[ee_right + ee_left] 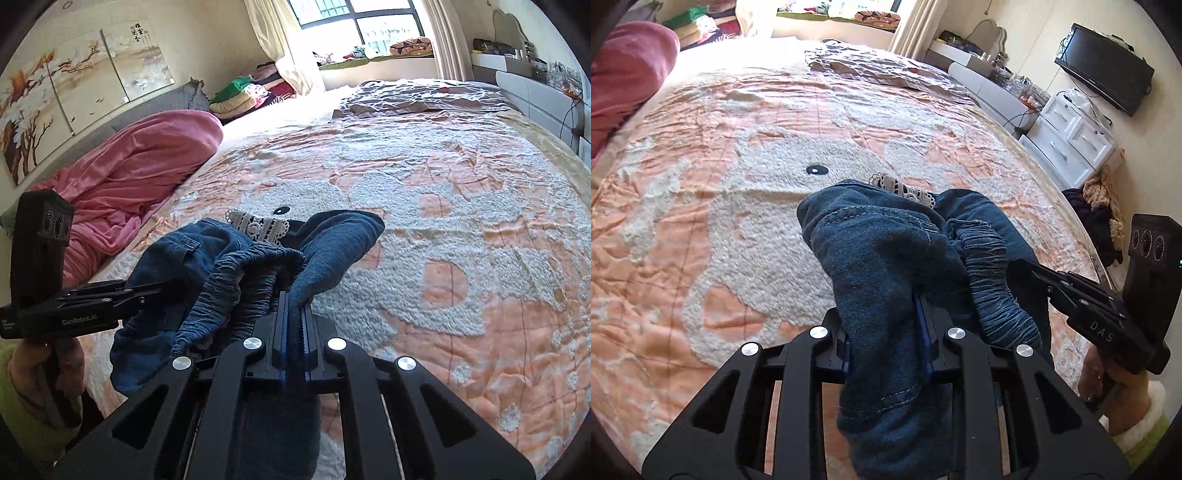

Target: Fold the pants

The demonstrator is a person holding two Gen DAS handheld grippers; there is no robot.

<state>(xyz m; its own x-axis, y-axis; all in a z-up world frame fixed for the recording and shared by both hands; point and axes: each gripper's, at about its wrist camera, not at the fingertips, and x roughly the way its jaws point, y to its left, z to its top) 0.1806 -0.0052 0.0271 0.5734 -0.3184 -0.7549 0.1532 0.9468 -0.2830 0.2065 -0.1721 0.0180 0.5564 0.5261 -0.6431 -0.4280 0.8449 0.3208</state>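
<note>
Denim pants hung bunched between the left tool and right tool, each clamped on fabric; spreading them apart should straighten the waistband above the bed.

A home bedroom: wide bed under a quilted bedspread, curtained window, wall-mounted television.

Dark blue denim pants look matt, with a ruched elastic waistband and white lace trim. The peach-and-white bedspread is nubbly, tufted cloth.
</note>
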